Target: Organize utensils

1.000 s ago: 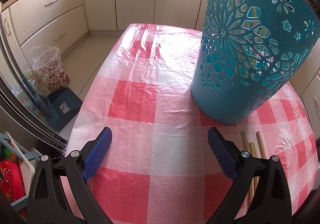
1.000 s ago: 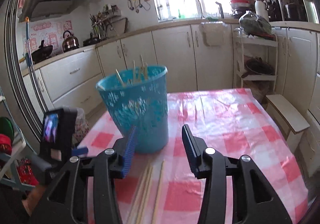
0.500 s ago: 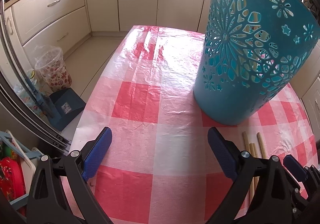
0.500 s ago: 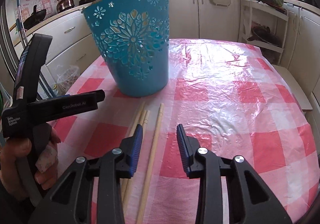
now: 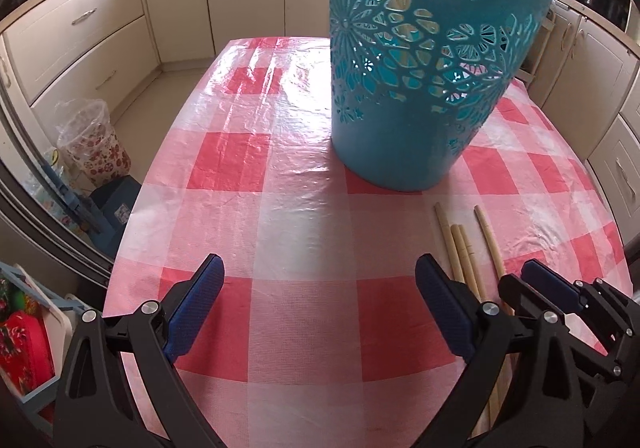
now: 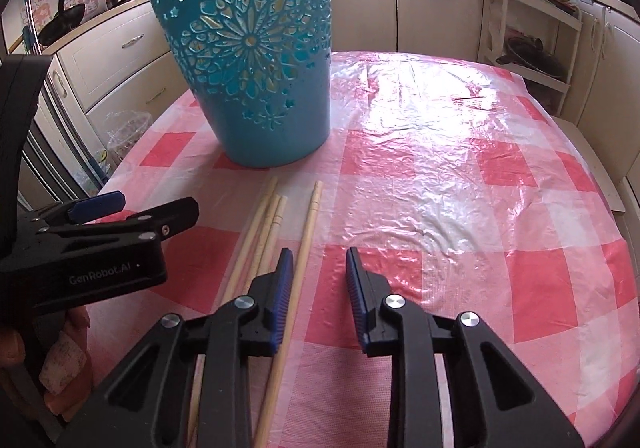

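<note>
A teal cut-out plastic basket [image 6: 256, 68] stands upright on the checked tablecloth; it also fills the upper right of the left wrist view [image 5: 424, 60]. Several wooden chopsticks [image 6: 276, 220] lie on the cloth in front of it, also seen in the left wrist view [image 5: 464, 248]. My right gripper [image 6: 318, 276] is open and empty, low over the cloth, with the single rightmost chopstick [image 6: 306, 240] between its fingers beside the left finger. My left gripper [image 5: 316, 288] is wide open and empty, left of the chopsticks; it appears in the right wrist view [image 6: 132, 216].
The table [image 6: 500, 176] has a red-and-white plastic cloth; its left edge [image 5: 132, 216] drops to the floor. Kitchen cabinets [image 5: 100, 40] ring the room. A floral bin [image 5: 94, 144] stands on the floor left. A shelf rack [image 6: 532, 32] stands far right.
My right gripper dropped lower and forward over the chopsticks and now shows in the left wrist view. The left gripper shifted slightly; the basket has not moved.
</note>
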